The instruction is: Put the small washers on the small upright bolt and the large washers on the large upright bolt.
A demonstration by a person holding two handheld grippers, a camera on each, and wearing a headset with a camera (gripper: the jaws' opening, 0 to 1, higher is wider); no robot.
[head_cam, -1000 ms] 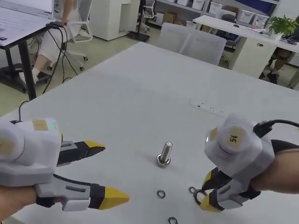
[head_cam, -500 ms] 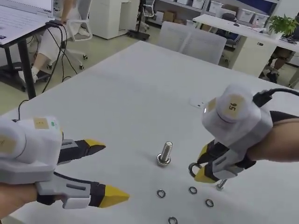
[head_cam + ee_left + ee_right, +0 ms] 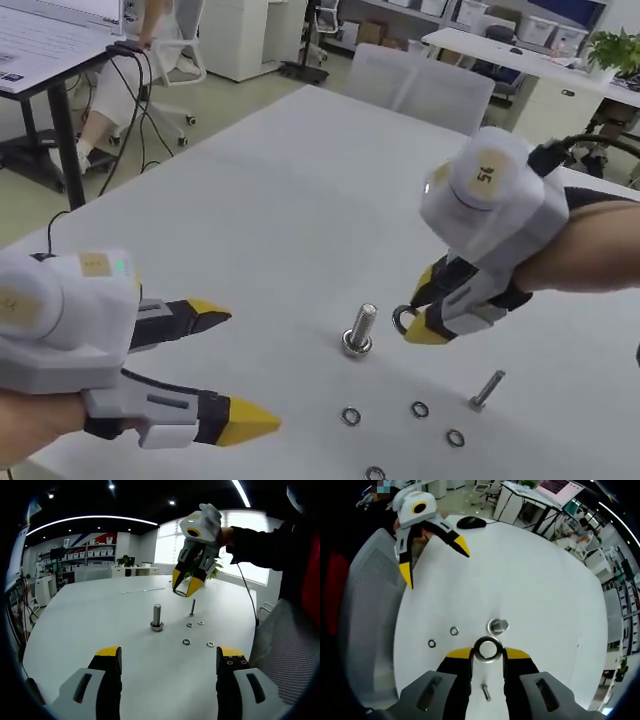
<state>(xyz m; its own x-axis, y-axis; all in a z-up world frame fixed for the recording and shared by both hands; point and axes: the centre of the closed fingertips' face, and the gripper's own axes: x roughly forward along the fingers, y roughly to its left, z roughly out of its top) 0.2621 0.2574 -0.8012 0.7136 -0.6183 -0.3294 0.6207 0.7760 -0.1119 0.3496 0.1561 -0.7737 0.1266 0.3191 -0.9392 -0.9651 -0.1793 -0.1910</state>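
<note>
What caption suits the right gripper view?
Right gripper holds a large washer in its jaws, close to the large upright bolt.

Left gripper (image 3: 247, 372) rear cut off, L edge

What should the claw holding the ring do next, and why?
Probably shift the right gripper sideways until its large washer sits above the large upright bolt. The washer is clamped but hangs beside the bolt's top, so it can't drop on yet.
</note>
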